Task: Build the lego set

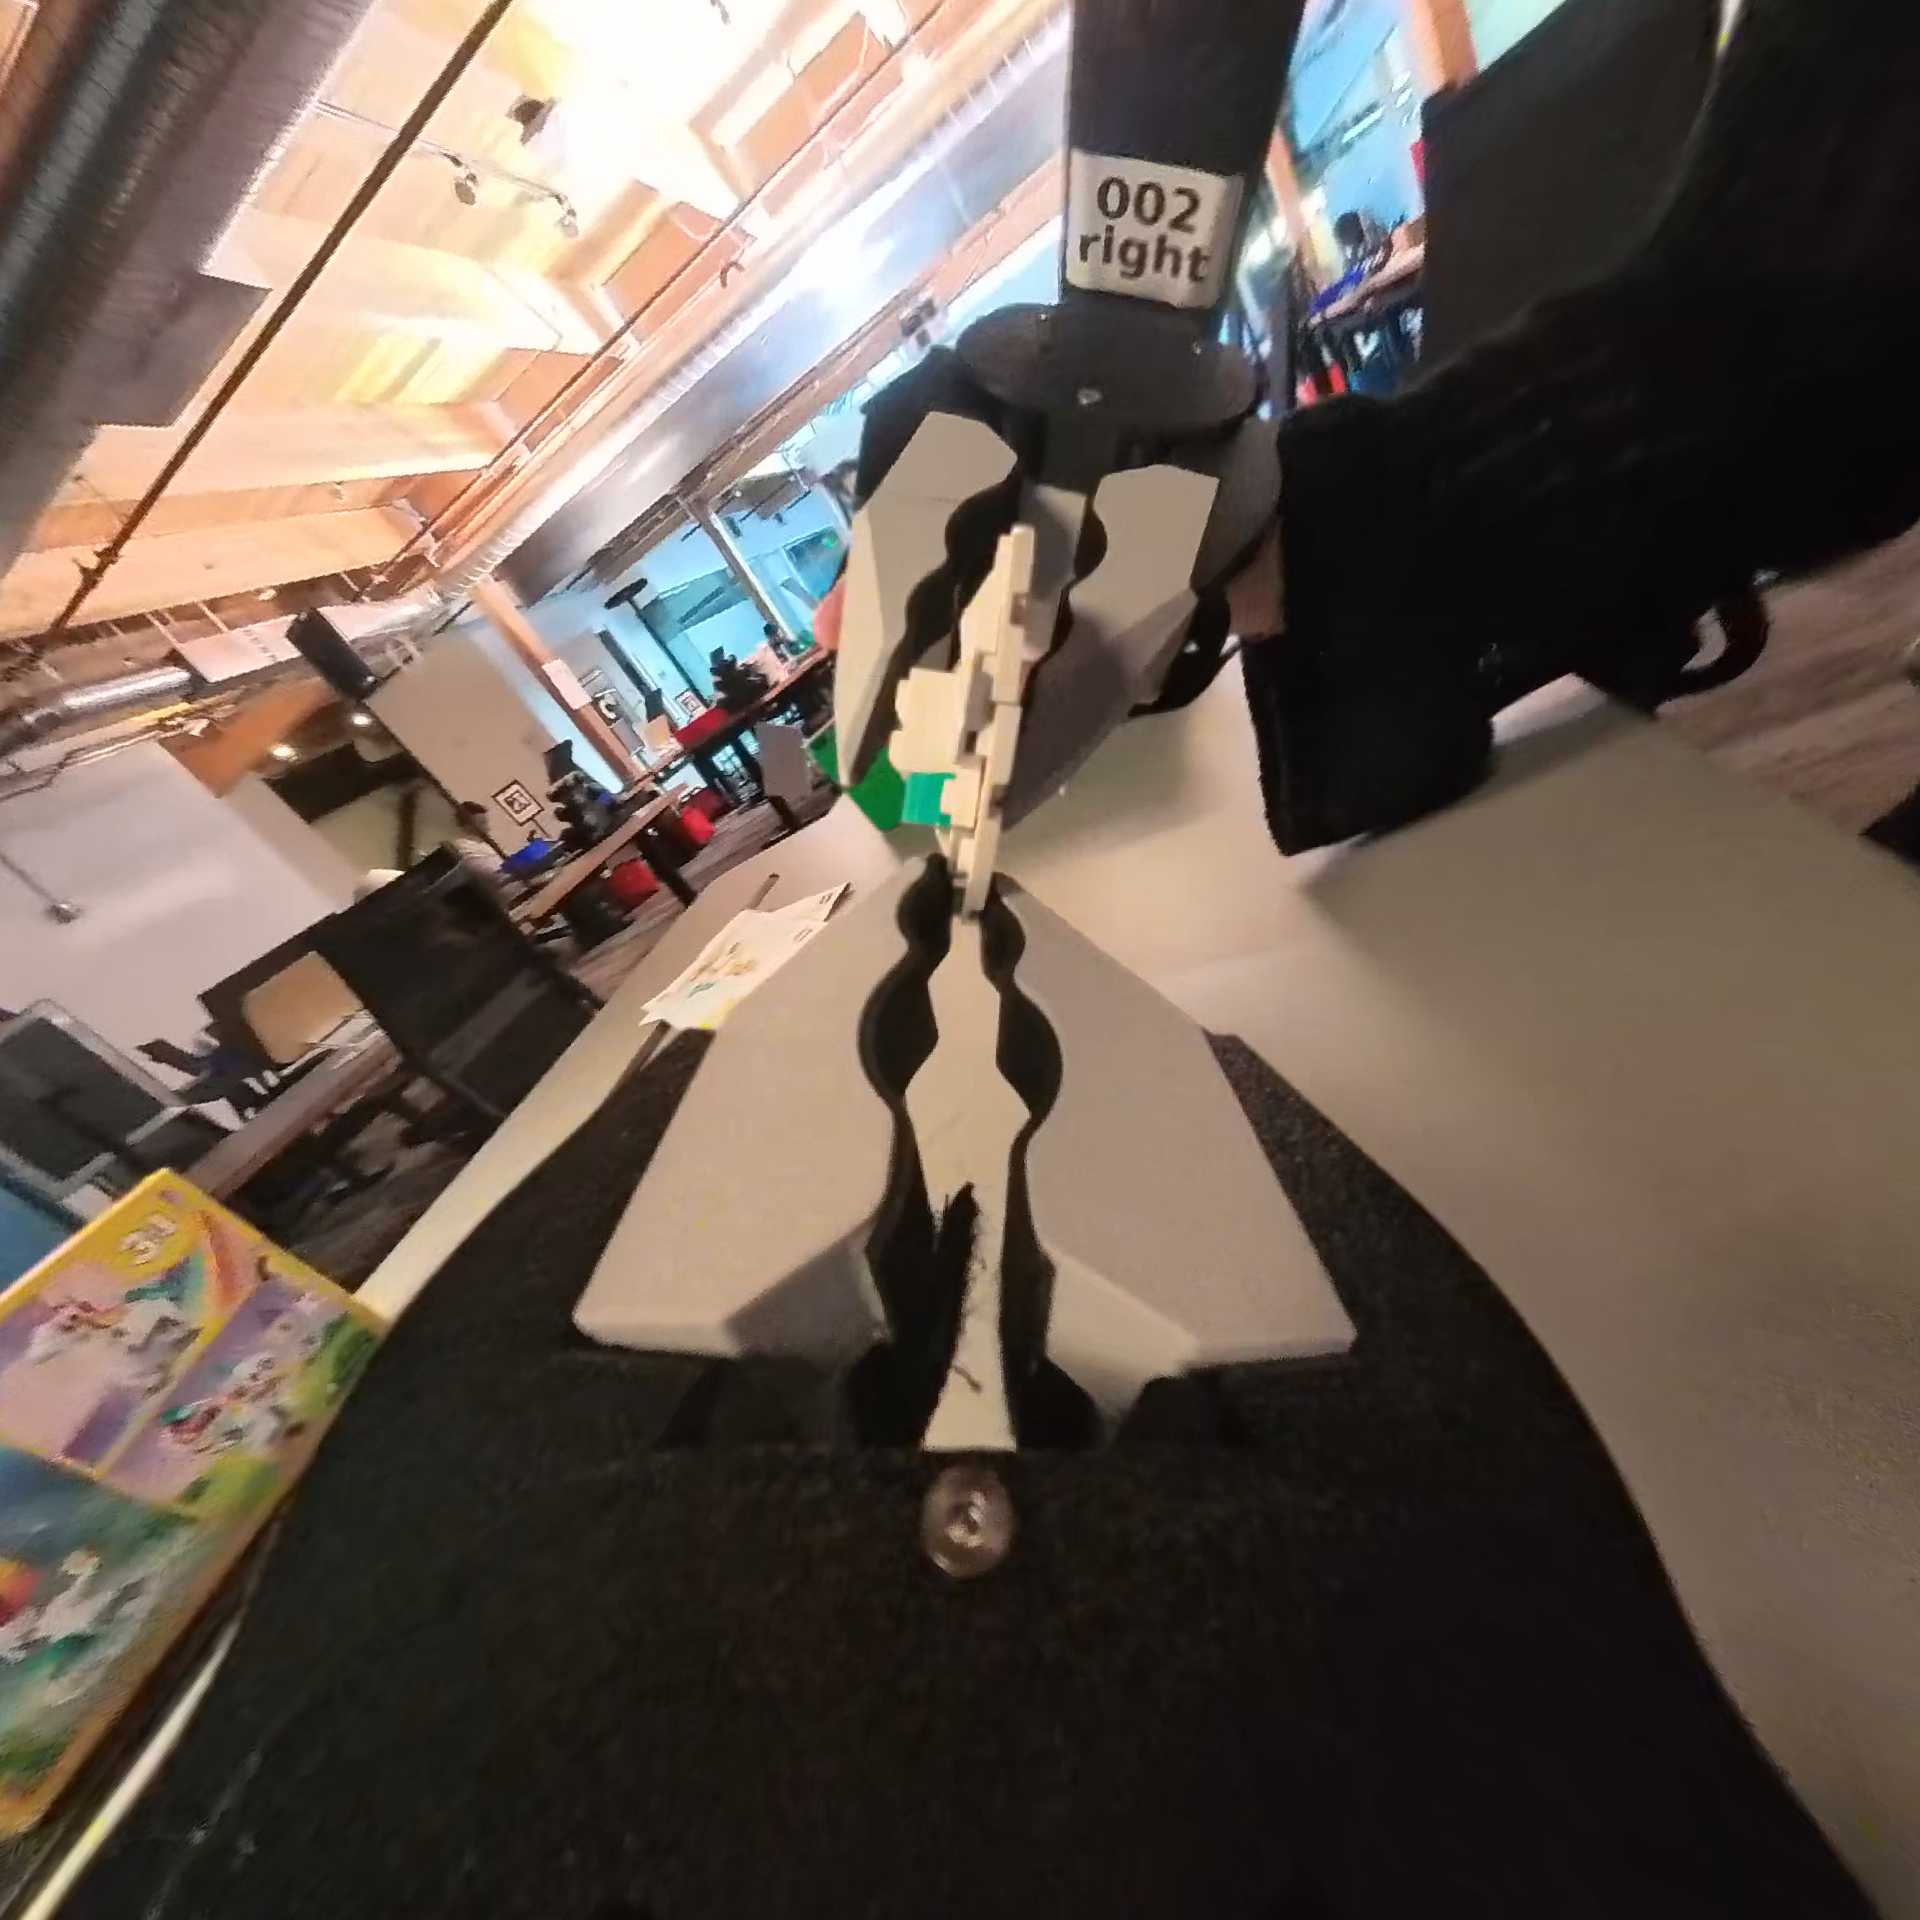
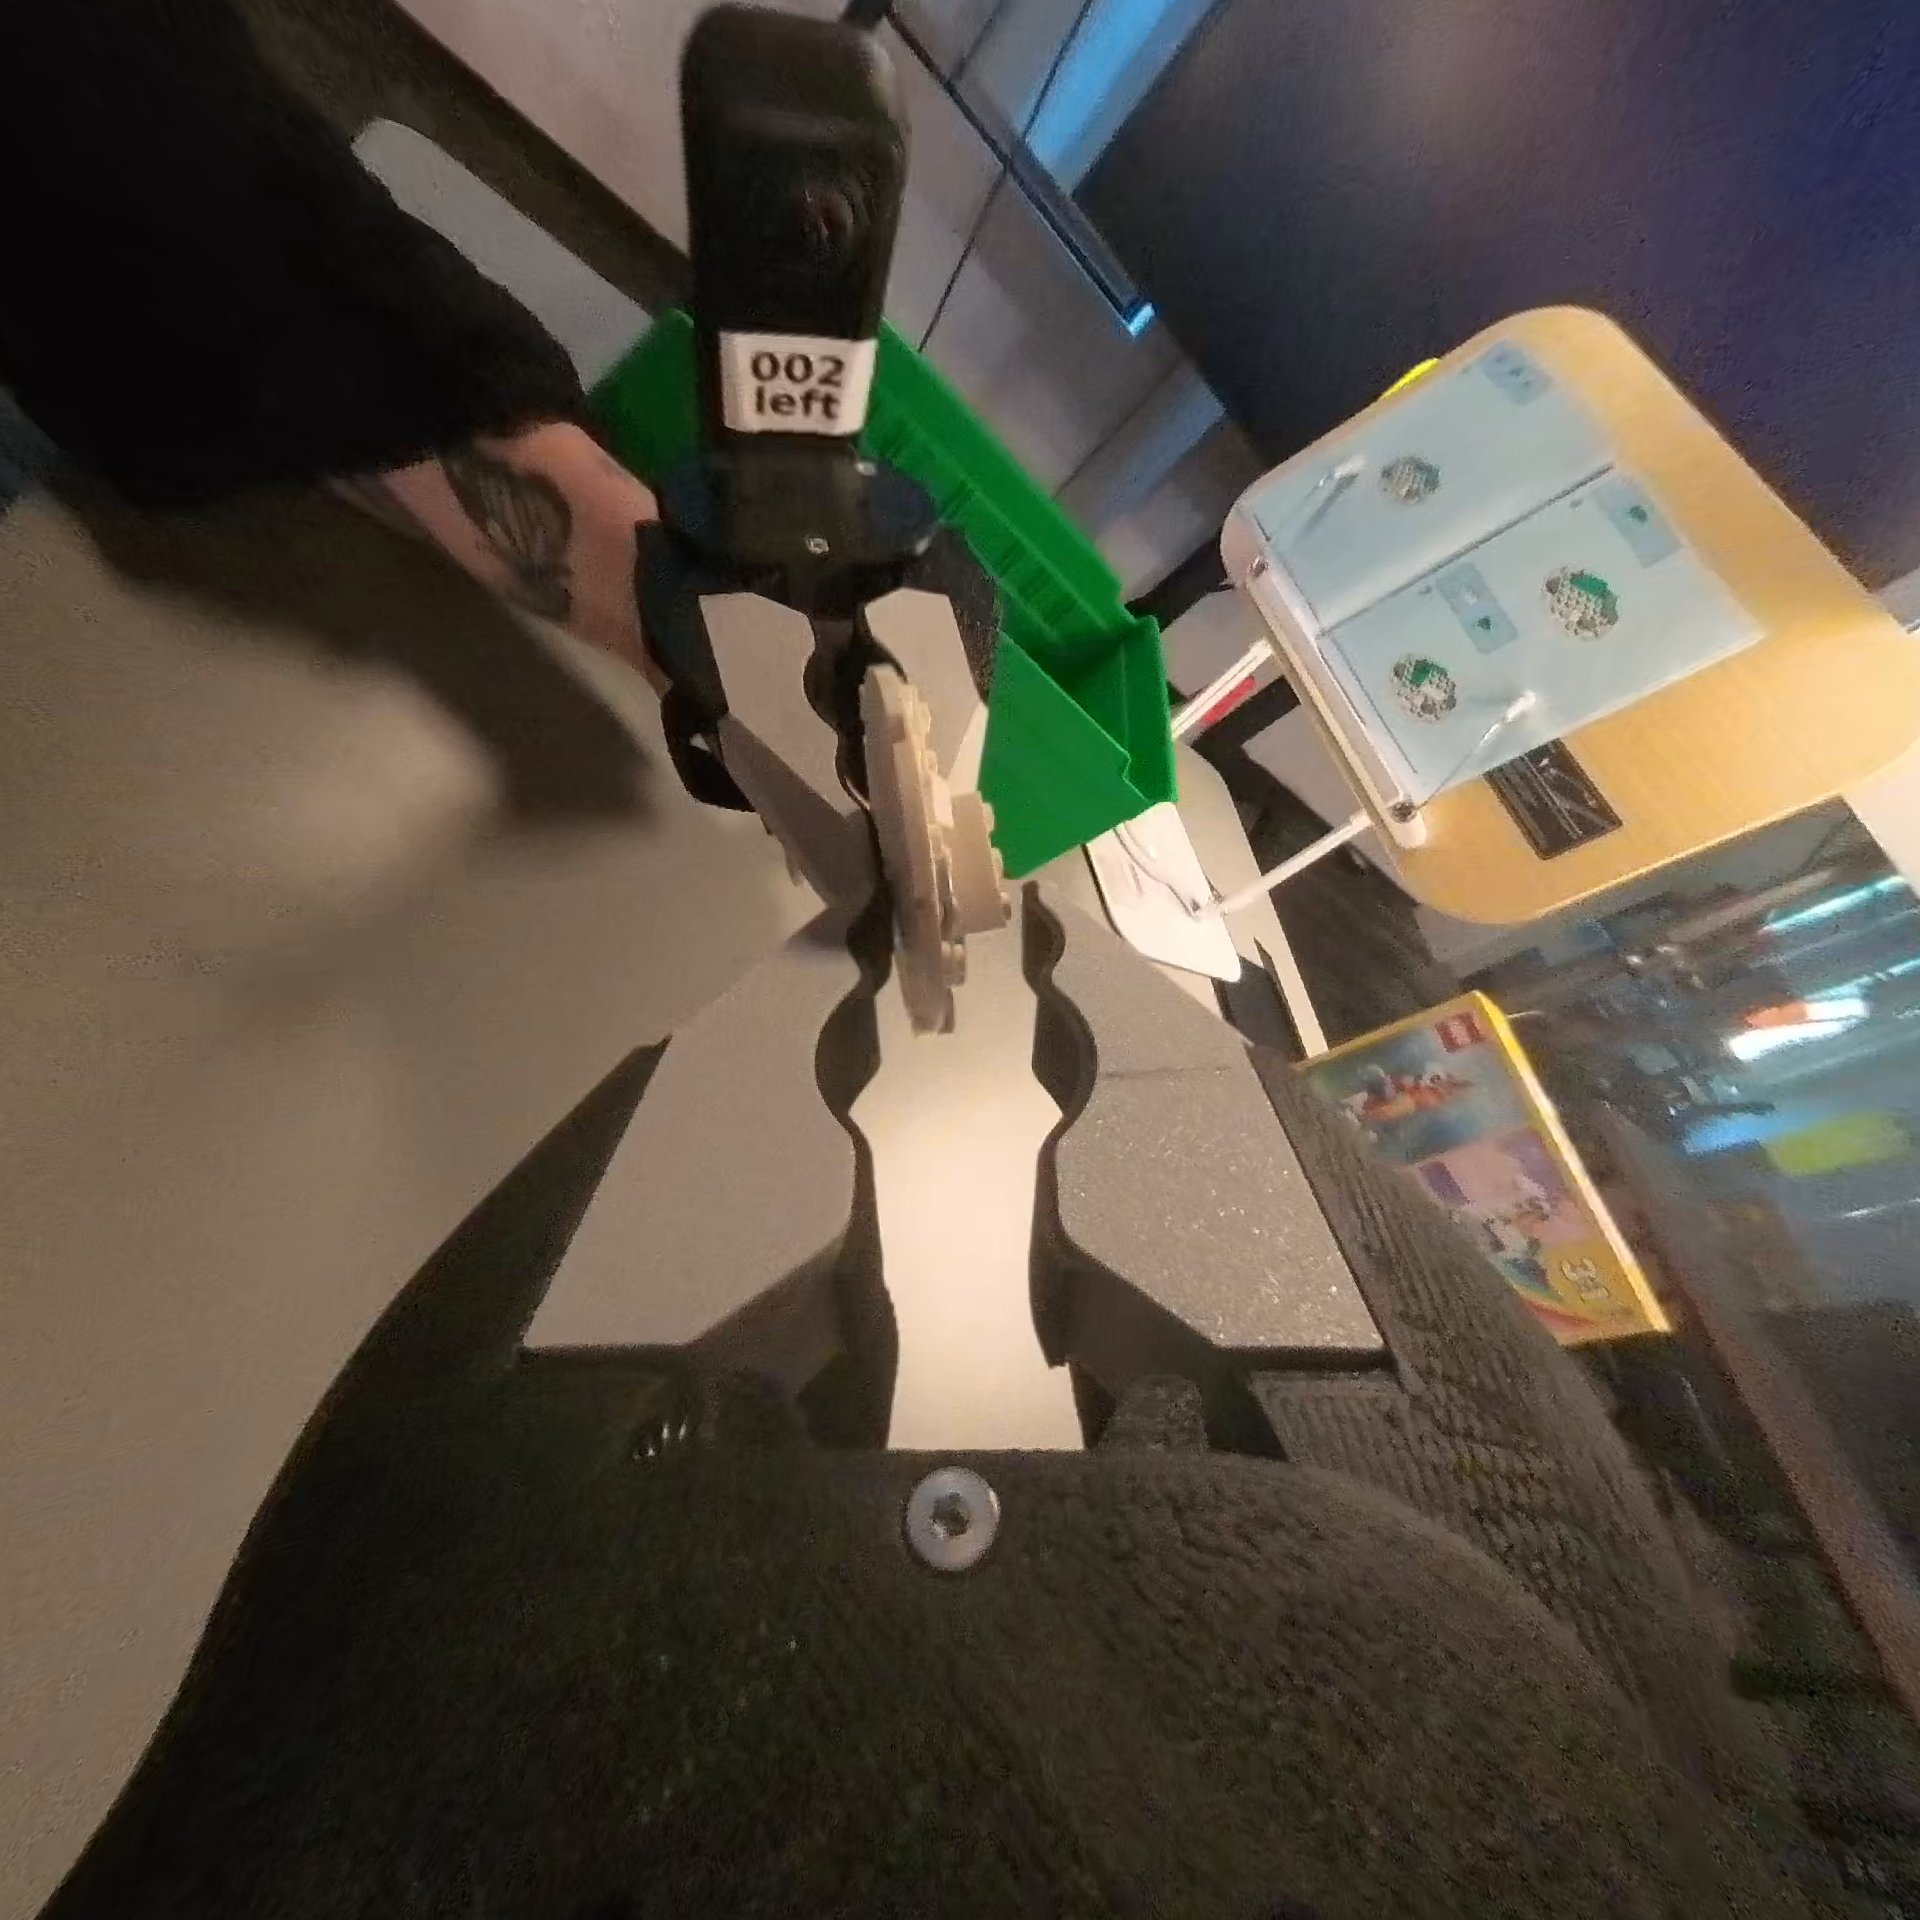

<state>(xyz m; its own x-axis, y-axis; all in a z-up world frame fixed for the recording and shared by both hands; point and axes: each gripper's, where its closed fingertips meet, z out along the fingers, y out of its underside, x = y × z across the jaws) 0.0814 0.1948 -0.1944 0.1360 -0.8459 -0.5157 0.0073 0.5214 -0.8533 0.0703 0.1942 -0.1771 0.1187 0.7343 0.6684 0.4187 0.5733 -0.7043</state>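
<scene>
Left gripper (image 1: 961, 914) pinches the bottom edge of the white lego plate (image 1: 982, 686) (edge-on, small green brick attached). Facing right gripper (image 2: 940, 935) stands spread around the plate's other end. Lego box (image 1: 156, 1403) lies well left of the plate.

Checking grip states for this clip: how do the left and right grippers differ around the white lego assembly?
The left gripper has its jaws almost together, pinching the thin lower edge of the white lego assembly. The right gripper keeps a wider gap and straddles the thicker stacked part; whether it actually grips is unclear. Both have grey fingers with wavy black pads and point towards each other.
</scene>
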